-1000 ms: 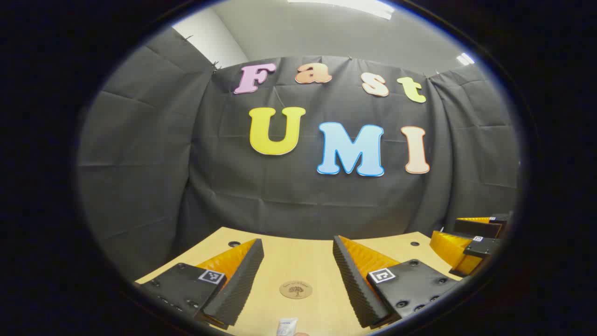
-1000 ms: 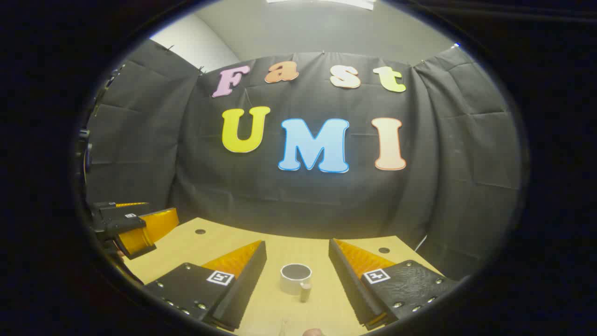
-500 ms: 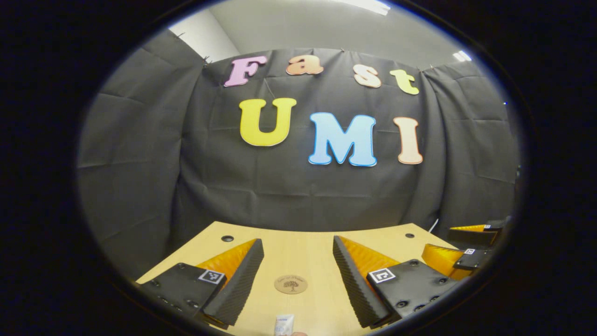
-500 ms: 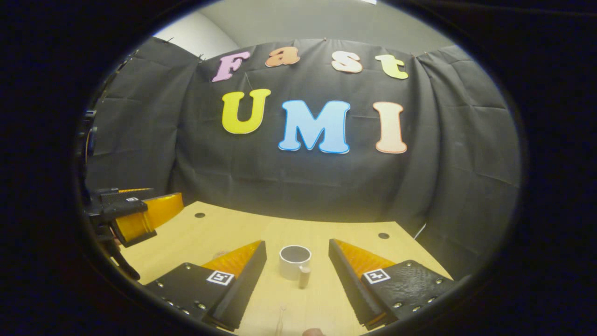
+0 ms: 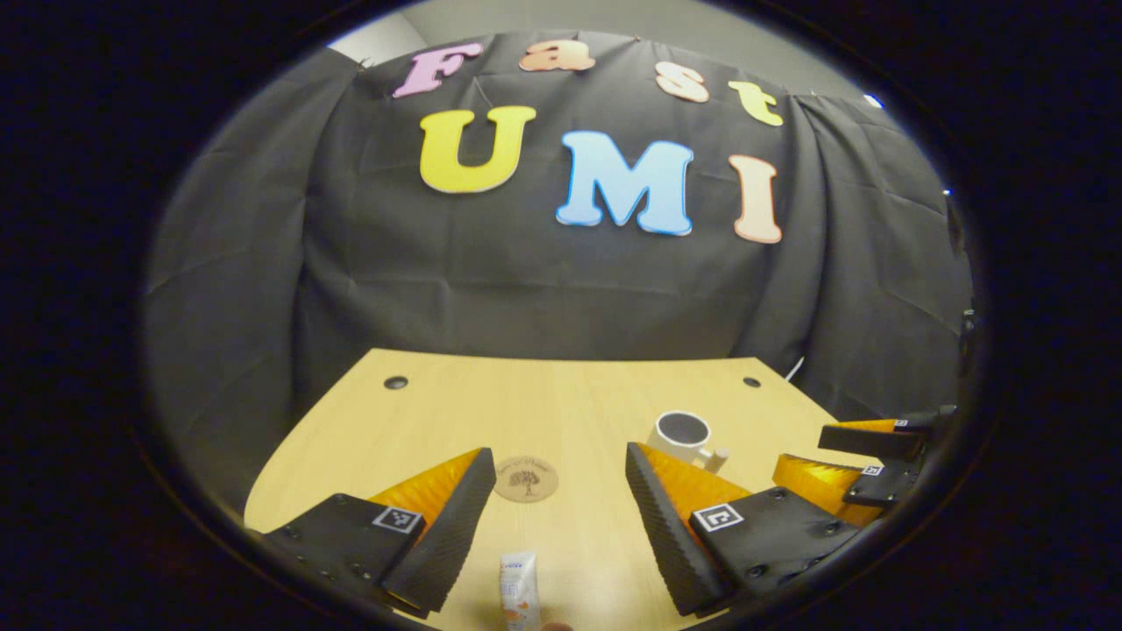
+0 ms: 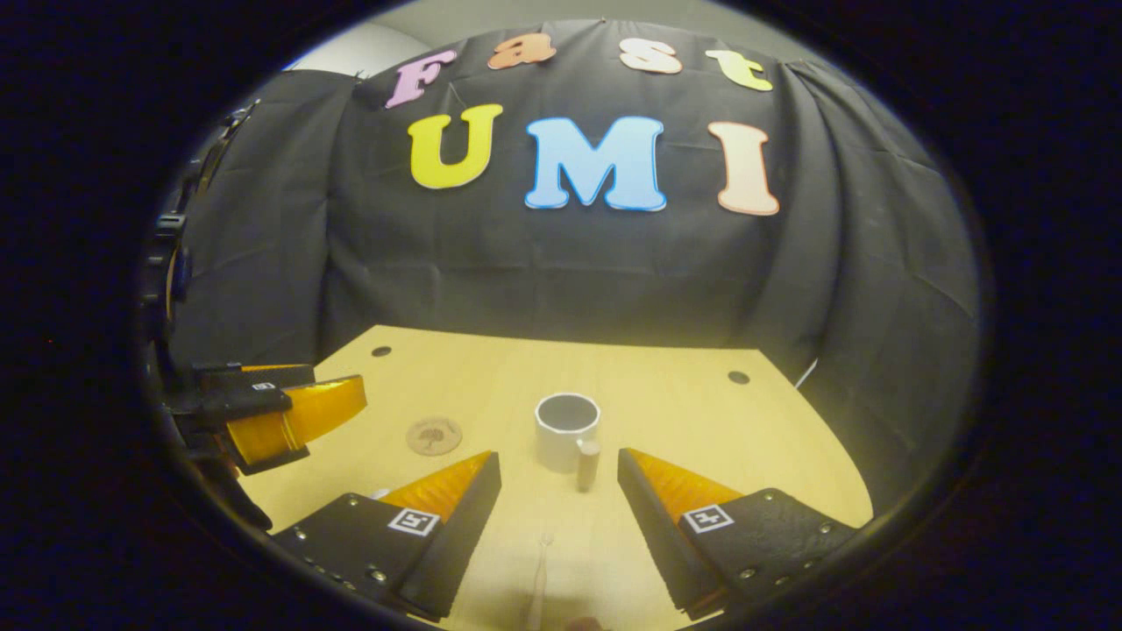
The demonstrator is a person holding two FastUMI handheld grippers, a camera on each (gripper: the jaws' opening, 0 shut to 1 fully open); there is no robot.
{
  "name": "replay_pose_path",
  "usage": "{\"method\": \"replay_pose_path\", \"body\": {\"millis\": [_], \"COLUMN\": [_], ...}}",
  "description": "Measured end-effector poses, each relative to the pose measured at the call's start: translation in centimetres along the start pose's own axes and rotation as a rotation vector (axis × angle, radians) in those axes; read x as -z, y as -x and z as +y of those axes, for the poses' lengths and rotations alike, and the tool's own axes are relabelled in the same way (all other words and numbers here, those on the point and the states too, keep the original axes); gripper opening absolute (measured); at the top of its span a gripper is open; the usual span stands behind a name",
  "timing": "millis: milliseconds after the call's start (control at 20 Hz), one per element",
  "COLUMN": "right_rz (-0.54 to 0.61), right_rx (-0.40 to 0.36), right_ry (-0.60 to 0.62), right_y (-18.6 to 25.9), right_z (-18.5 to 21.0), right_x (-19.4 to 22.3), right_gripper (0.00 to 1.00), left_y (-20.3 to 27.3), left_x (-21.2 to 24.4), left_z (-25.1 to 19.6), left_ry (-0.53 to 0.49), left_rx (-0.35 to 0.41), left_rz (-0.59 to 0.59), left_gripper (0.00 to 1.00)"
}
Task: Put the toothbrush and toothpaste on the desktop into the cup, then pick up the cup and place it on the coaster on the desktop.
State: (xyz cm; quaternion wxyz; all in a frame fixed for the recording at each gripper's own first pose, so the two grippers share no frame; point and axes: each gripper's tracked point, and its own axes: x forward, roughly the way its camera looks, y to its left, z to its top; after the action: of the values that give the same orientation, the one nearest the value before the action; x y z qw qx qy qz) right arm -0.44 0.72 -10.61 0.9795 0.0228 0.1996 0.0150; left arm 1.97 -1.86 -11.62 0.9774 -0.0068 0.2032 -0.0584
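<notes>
Toothpaste, toothbrush and cup are all sitting untouched on the table (image 6: 701, 421), so nothing is loaded yet.

Largest first: the white cup (image 6: 566, 431) is standing upright mid-table with its handle facing the right tool (image 6: 558, 478), which is hovering wide open and holding nothing. The left tool (image 5: 560, 473) is likewise gaping empty; the round coaster (image 5: 525, 479) is lying just beyond its tips. The toothpaste tube (image 5: 518, 598) is lying flat below them at the near edge. The toothbrush (image 6: 537, 583), thin and pale, is lying near the right tool's base; its head is hard to make out.

Risks, as I judge them: the slim brush is likely slipping or pivoting in a pinch against the flat table, and the cup is sitting close enough ahead to be knocked while either tool is reaching. The two tools are working side by side and could be crowding each other over the cup.
</notes>
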Motion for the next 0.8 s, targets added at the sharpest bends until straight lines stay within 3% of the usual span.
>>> {"method": "replay_pose_path", "body": {"millis": [300, 800], "right_rz": [0.19, 0.488], "right_rx": [0.009, -0.006], "right_ry": [0.011, -0.025], "right_y": [-1.3, -2.2], "right_z": [0.3, 0.9], "right_x": [4.2, 11.1], "right_gripper": [0.86, 0.86], "left_y": [-0.9, -1.2], "left_x": [5.4, 13.1], "left_z": [1.7, 3.4], "left_ry": [0.083, 0.101], "left_rx": [-0.039, -0.069], "left_rz": [0.236, 0.542], "left_gripper": [0.96, 0.96]}}
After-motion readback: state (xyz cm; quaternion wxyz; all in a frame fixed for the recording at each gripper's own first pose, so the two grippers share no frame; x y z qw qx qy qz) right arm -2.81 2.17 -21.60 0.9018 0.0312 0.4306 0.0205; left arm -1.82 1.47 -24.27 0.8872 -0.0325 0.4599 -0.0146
